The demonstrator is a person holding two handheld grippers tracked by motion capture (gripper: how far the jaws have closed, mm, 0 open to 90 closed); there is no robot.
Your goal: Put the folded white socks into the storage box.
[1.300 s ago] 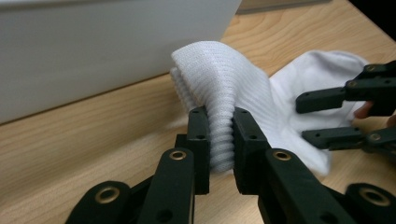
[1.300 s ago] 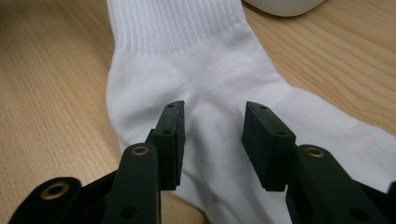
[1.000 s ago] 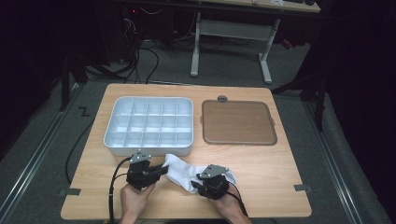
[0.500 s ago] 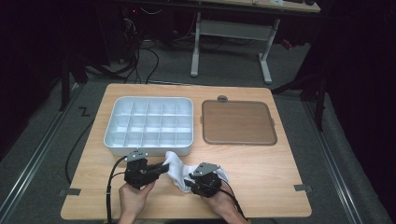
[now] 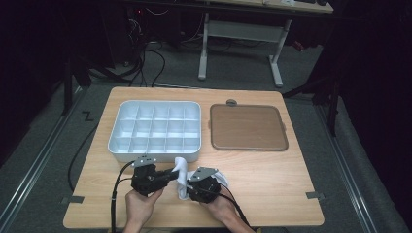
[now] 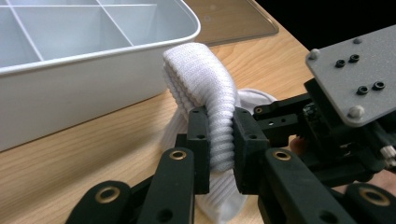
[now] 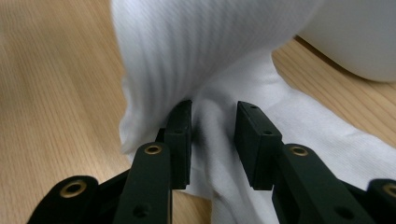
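Observation:
A white ribbed sock lies on the wooden table near its front edge, bunched up into a hump between my two grippers. My left gripper points right and is shut on the sock's ribbed cuff, which arches up out of the jaws. My right gripper faces it from the right, close by. Its pads are closed on a fold of the sock's smooth part. A hand holds each gripper at the table's front edge.
A white tray with several compartments stands just behind the grippers, its near wall close to the sock. A flat brown tray lies to its right. Cables trail from both grippers toward the front.
My right gripper has moved left toward the left one with the sock in it. The sock between them has buckled from lying flat into a raised hump. The left gripper has kept still.

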